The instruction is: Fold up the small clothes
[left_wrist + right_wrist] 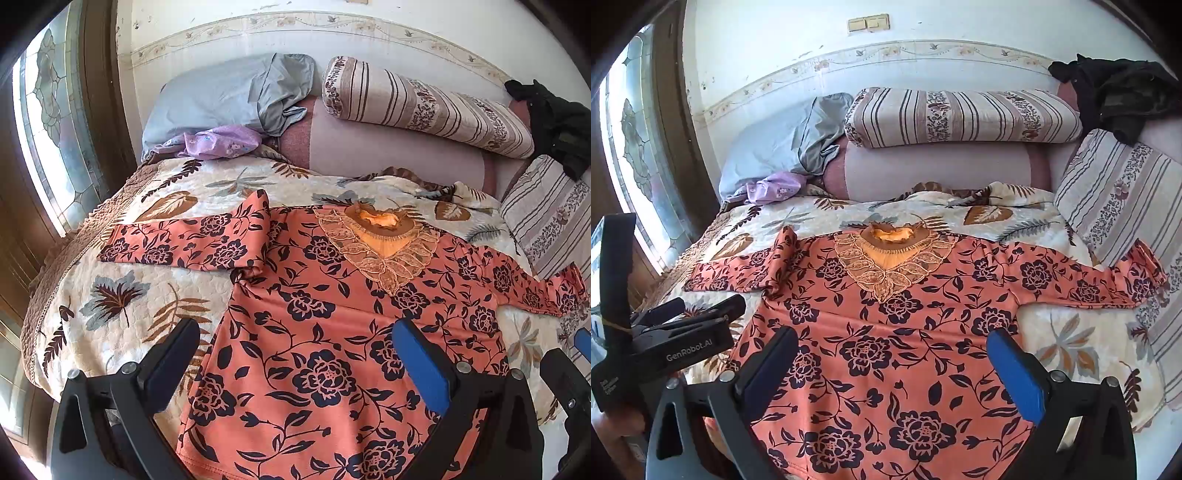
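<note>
The floral blouse point(332, 332) is lying flat, looking light and floppy; best pinching its far-left sleeve point(184, 240). Both tongs, left point(295, 354) and right point(897, 362), are gaping wide, holding nothing.

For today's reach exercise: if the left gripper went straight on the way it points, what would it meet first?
Most likely the orange floral blouse spread on the bed; the open left gripper points down at its body, with nothing visible between.

The orange flower top point(886, 350) is smooth, soft cloth with lace at its neck. The bedspread point(122, 295) is bumpy quilted cloth. At nine o'clock, the window point(48, 129) is shiny patterned glass.
</note>
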The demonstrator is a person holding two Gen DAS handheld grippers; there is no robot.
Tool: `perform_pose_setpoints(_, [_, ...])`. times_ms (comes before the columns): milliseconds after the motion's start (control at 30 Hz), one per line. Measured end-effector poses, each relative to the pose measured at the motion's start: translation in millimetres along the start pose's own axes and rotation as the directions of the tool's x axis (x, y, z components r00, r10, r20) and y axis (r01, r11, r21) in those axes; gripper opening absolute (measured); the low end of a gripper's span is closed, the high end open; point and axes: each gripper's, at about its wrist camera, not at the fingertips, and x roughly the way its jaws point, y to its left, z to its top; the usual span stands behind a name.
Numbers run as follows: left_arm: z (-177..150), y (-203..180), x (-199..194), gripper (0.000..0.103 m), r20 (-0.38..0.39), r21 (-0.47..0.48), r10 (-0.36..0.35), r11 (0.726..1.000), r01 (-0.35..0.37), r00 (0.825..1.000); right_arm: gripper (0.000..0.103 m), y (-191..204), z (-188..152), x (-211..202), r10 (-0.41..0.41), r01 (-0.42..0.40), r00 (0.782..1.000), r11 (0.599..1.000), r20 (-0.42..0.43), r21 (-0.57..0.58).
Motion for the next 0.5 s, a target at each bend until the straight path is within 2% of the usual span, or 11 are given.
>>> perform_pose_setpoints(33, [0.8, -1.7, 1.3, 0.103, 0.016, -0.002, -0.005, 1.0, 0.005, 1.0, 0.103, -0.4, 0.7, 0.9, -0.002, 0.002, 1.0, 1.0, -0.002, 0.001])
perform_pose_setpoints(500, [-0.1, -3.3, 1.8, 0.103, 0.0, 0.009, 0.005, 1.0, -0.005, 1.0, 0.103, -7.2, -1.0, 8.3, 0.007, -0.007, 1.0, 1.0, -0.005, 0.022])
